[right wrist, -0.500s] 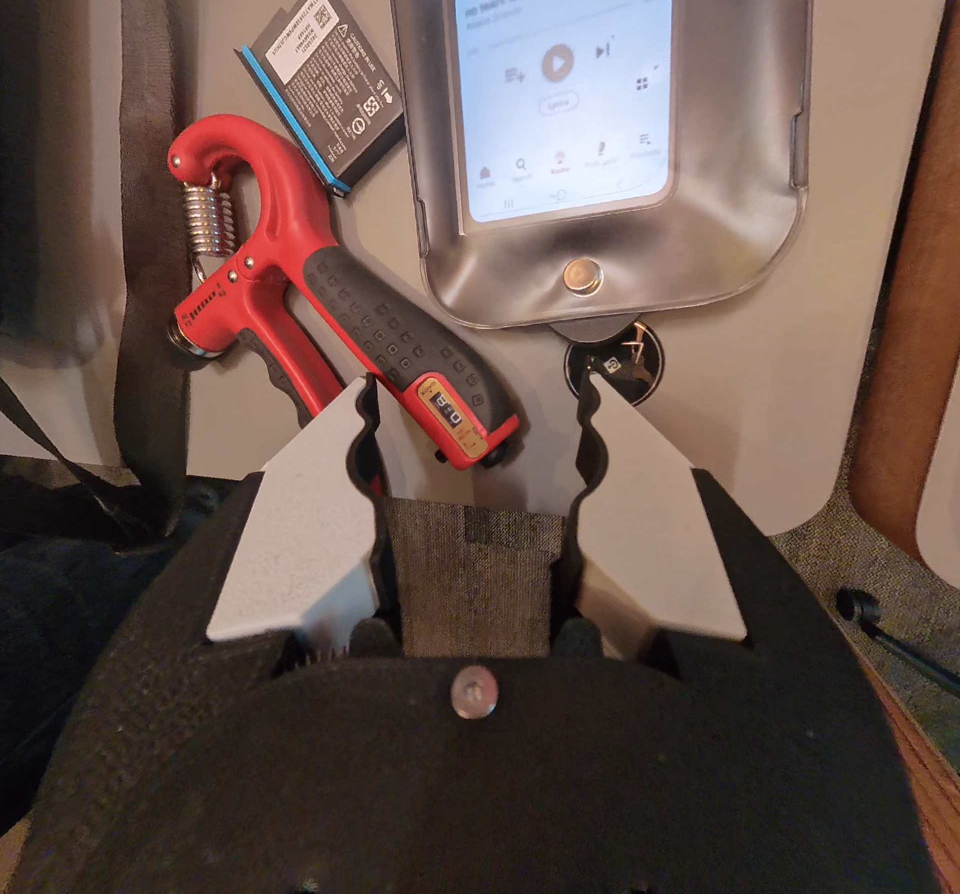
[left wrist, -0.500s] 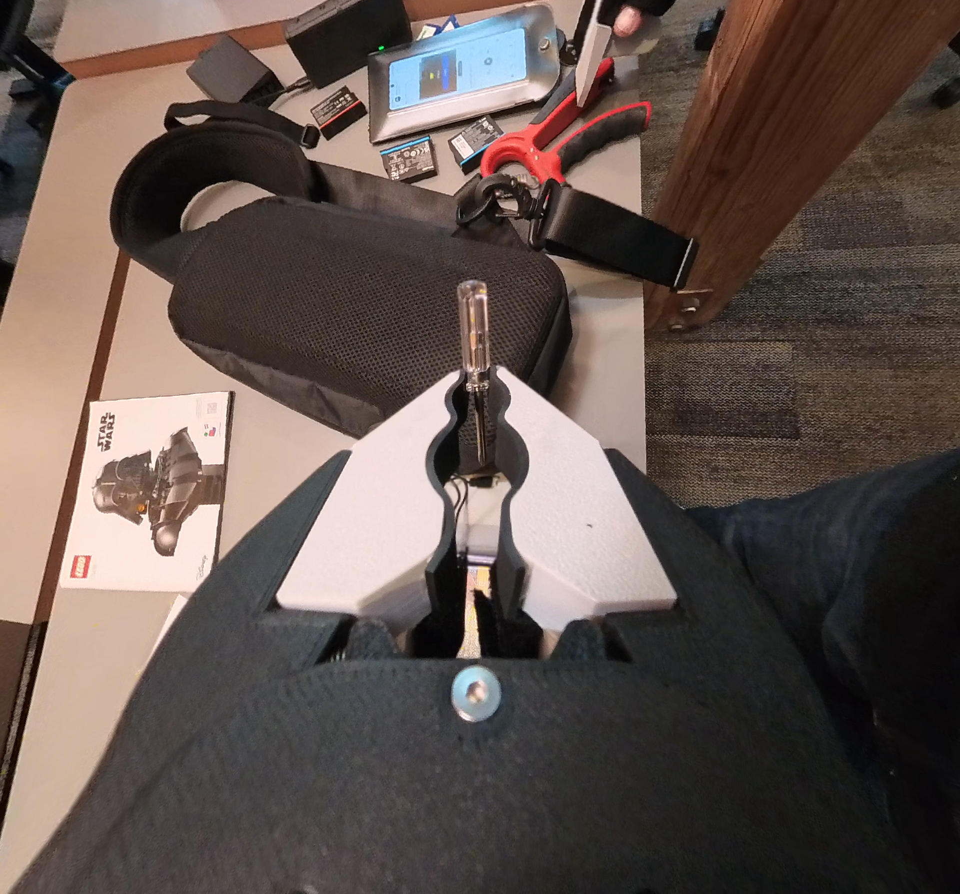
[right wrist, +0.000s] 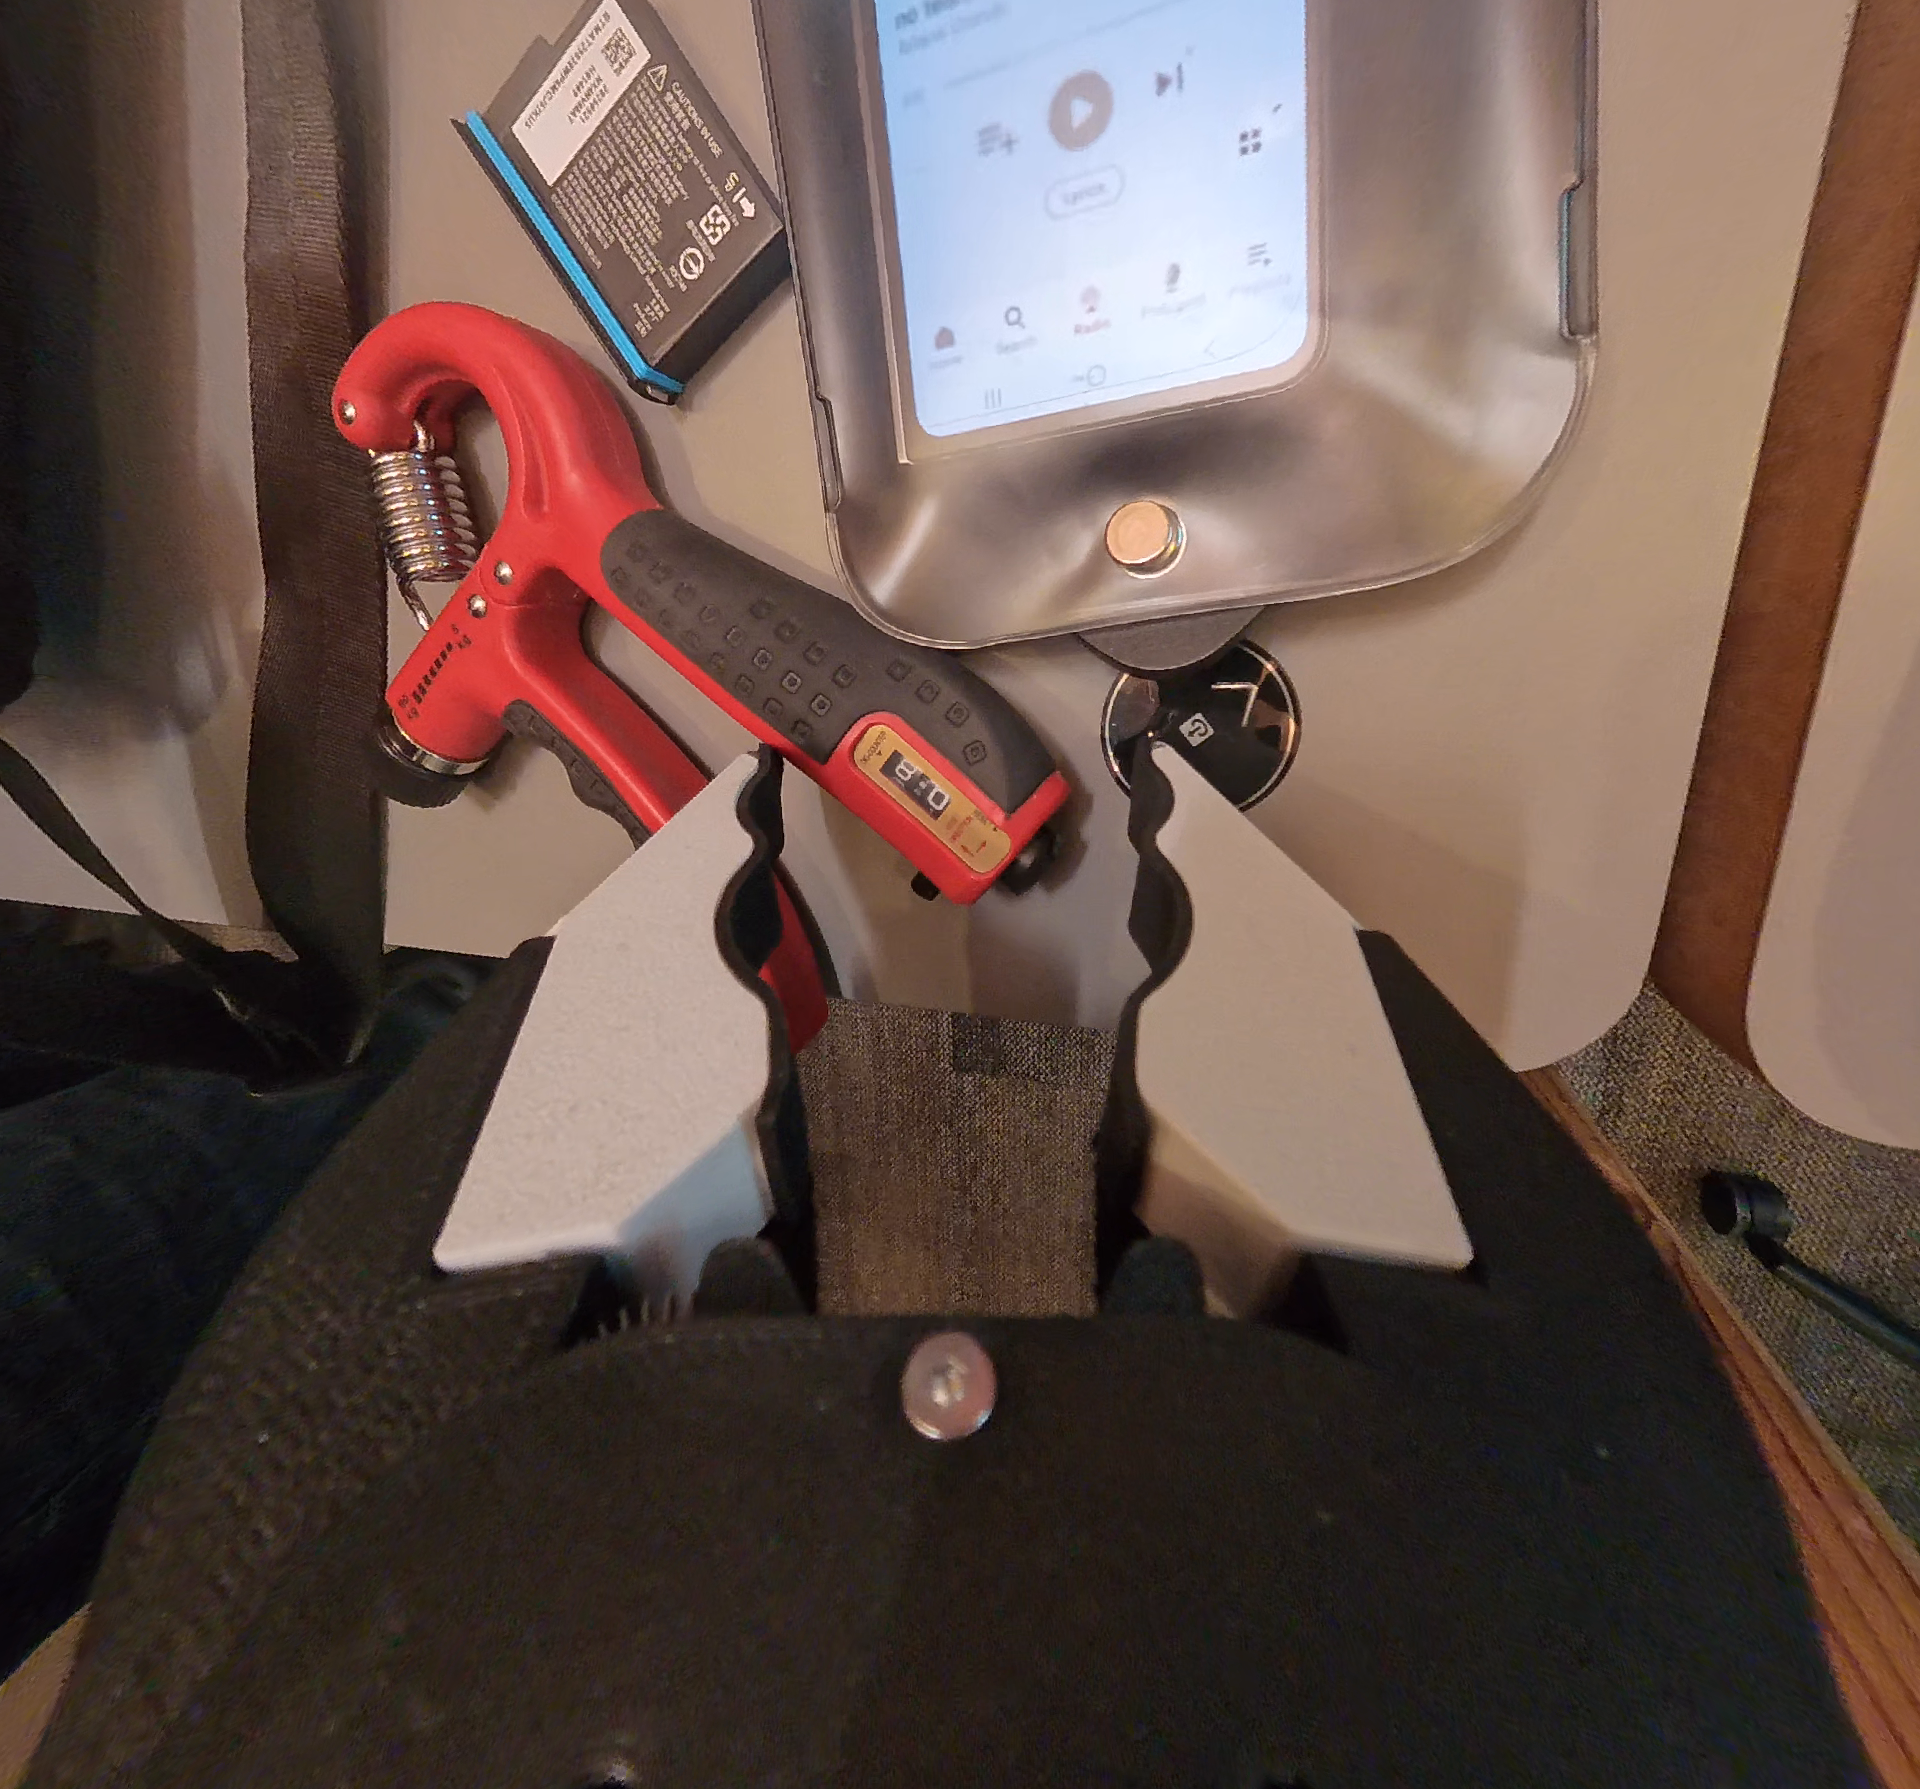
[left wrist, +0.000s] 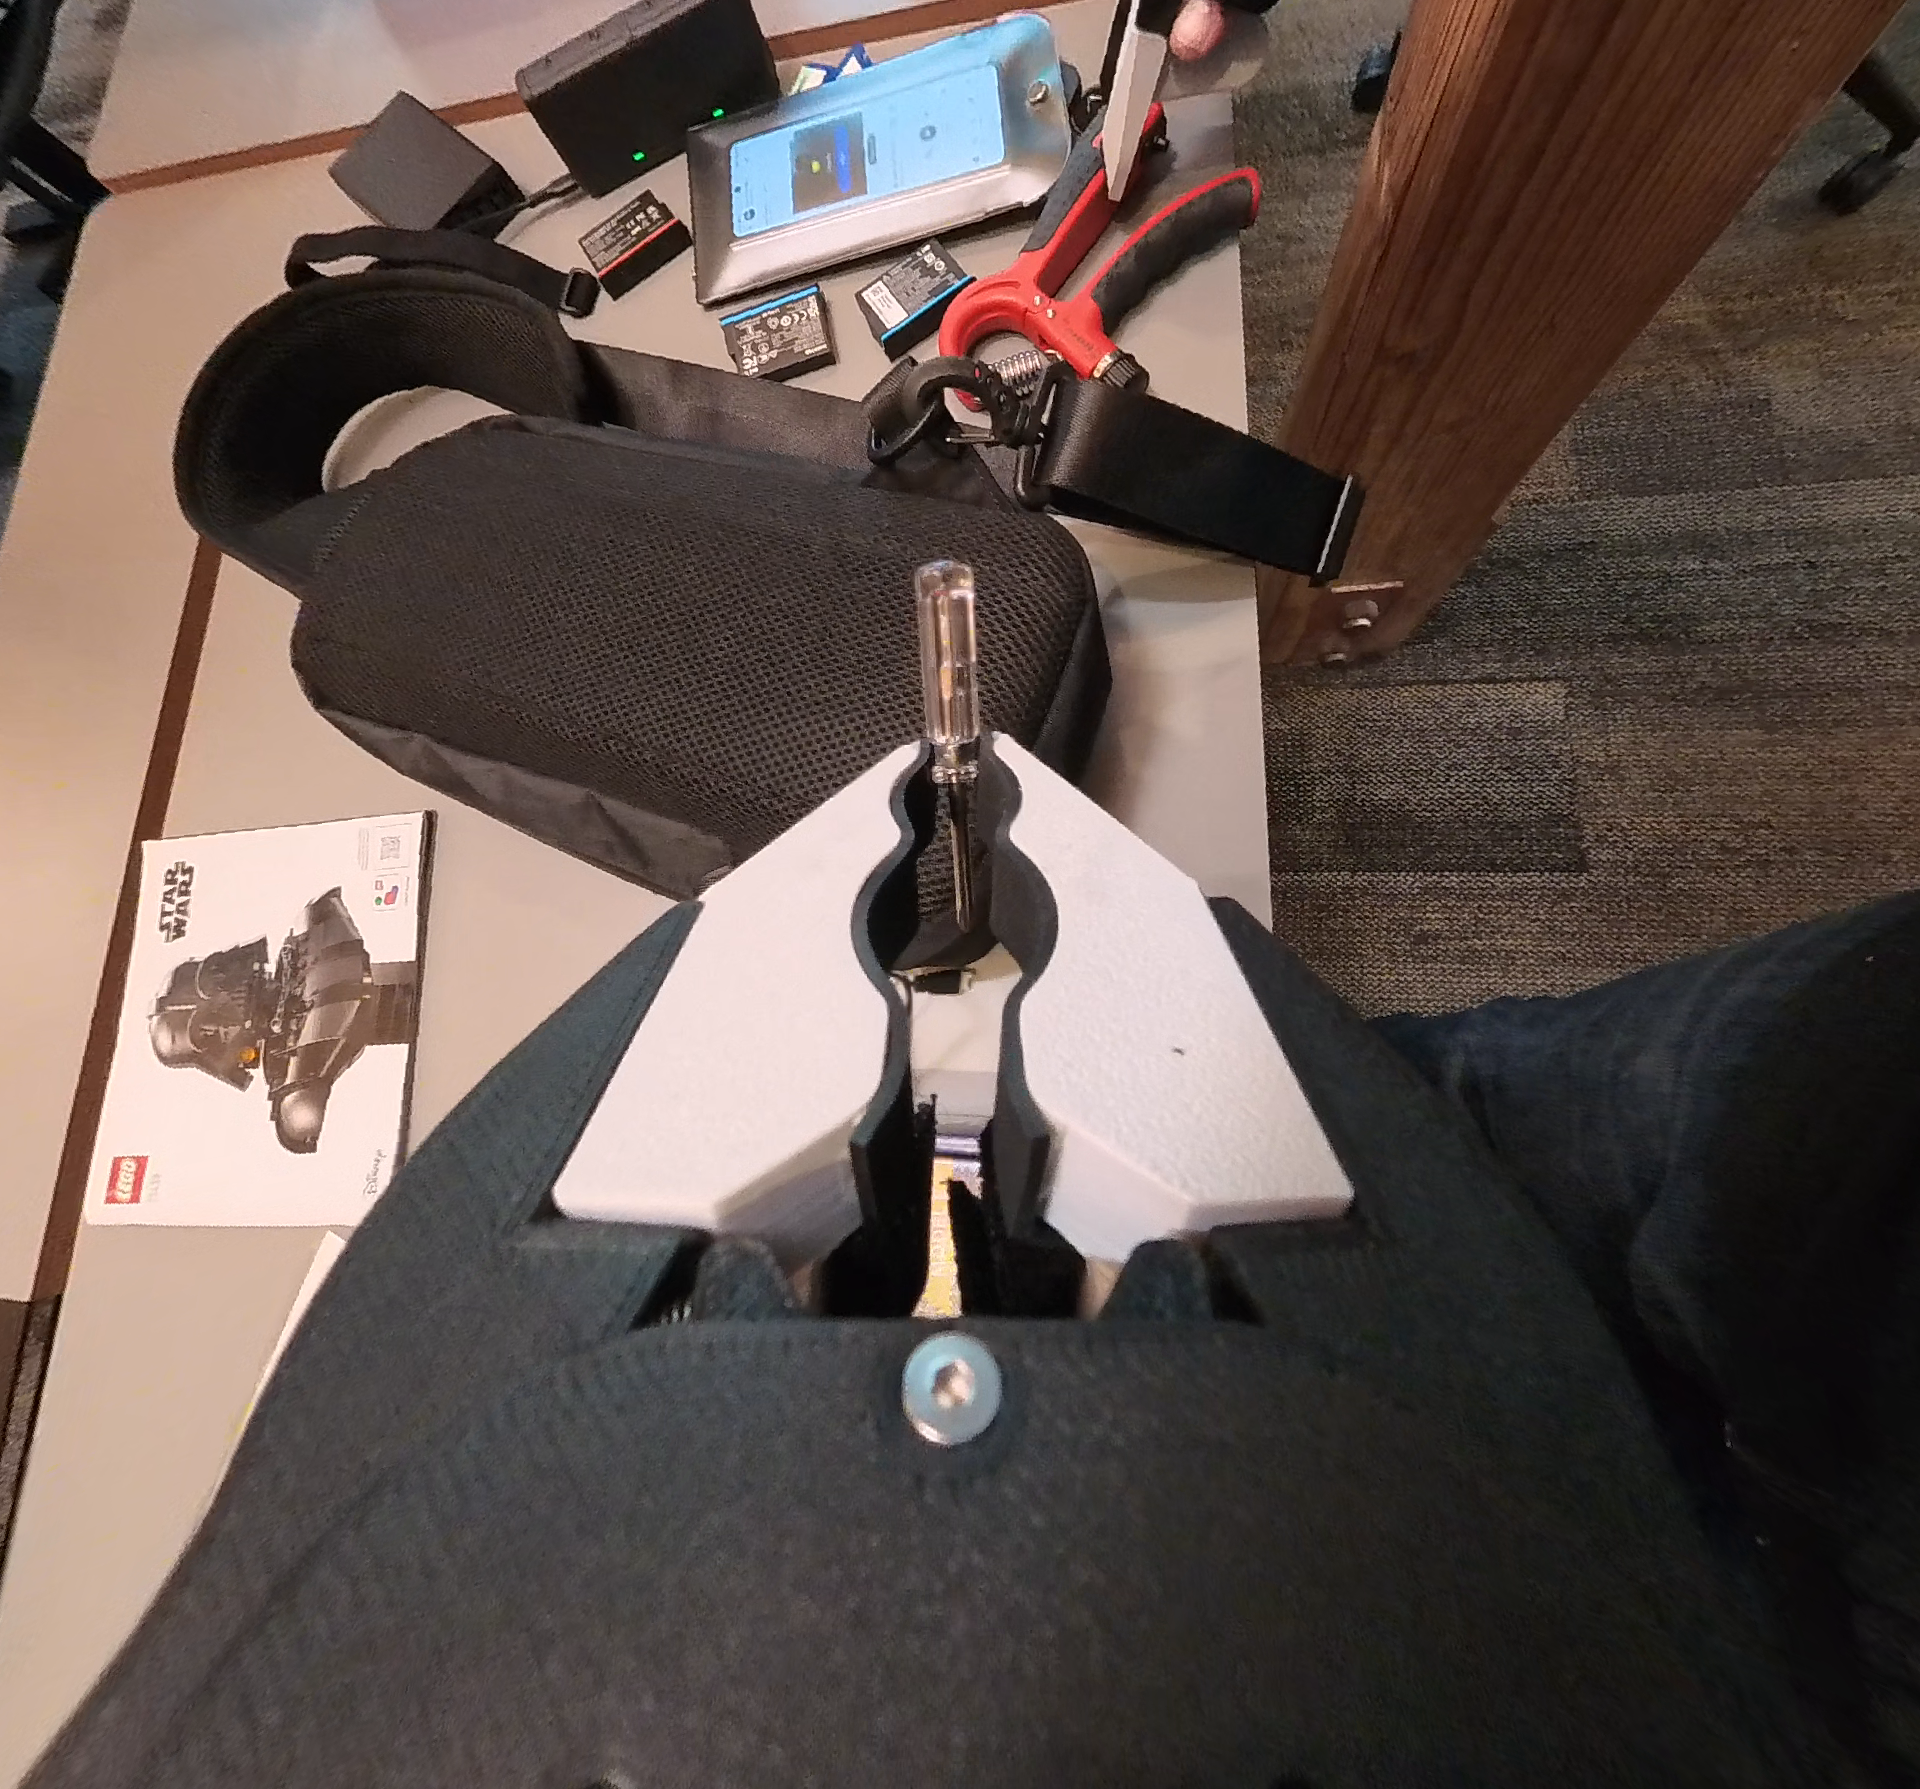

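My left gripper [left wrist: 953,778] is shut on a small screwdriver [left wrist: 943,659]. Its clear handle sticks out past the fingertips, above a black mesh sling bag [left wrist: 644,627]. My right gripper [right wrist: 956,760] is open and low over the table. The end of a red and black hand grip strengthener [right wrist: 727,638] lies between its fingertips, apart from both. The left wrist view shows the same gripper [left wrist: 1127,118] farther off, pointing down at the strengthener [left wrist: 1081,285].
A lit phone in a clear pouch [right wrist: 1195,492] lies just beyond the strengthener, with a flat battery [right wrist: 634,181] to its left and a round black grommet [right wrist: 1236,721]. A booklet [left wrist: 270,1012], black boxes [left wrist: 644,98] and a wooden post [left wrist: 1558,181] by the table edge [left wrist: 1252,700] also show. Spacing between my two grippers at the tips: around 40 centimeters.
My right gripper has shifted slightly toward the strengthener's handle end and its fingers stand a little closer together. My left gripper with the screwdriver has barely moved.
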A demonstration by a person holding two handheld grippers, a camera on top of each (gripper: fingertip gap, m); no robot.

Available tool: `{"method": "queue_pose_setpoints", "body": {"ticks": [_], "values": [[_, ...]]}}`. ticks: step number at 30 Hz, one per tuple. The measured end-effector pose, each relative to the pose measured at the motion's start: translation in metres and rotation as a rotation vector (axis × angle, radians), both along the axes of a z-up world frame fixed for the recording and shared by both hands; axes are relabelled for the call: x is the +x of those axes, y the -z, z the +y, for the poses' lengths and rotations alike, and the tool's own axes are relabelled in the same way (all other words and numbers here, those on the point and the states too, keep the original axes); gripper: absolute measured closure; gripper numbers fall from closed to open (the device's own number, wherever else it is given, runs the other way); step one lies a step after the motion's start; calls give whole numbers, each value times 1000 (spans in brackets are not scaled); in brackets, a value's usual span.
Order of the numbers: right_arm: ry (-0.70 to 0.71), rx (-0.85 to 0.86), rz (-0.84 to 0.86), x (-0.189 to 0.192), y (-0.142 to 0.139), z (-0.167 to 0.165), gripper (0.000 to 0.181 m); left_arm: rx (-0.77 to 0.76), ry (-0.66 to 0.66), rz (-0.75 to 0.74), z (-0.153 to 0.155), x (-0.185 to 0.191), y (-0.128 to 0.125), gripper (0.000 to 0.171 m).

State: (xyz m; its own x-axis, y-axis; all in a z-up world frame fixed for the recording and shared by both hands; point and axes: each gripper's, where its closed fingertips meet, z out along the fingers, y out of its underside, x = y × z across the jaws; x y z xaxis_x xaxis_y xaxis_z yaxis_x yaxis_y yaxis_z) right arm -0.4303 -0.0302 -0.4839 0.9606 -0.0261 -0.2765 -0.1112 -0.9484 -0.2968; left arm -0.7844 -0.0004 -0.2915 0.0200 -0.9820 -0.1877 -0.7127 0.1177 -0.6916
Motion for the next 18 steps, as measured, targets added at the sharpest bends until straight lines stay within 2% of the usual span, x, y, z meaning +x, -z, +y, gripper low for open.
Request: {"method": "queue_pose_setpoints", "body": {"ticks": [8,18], "values": [[-2,7,-6,0,-10,0,115,2,10,-12,-4,2,-6,168],[-6,11,-7,2,-6,-3,116,-1,20,-30,-10,6,-12,168]]}}
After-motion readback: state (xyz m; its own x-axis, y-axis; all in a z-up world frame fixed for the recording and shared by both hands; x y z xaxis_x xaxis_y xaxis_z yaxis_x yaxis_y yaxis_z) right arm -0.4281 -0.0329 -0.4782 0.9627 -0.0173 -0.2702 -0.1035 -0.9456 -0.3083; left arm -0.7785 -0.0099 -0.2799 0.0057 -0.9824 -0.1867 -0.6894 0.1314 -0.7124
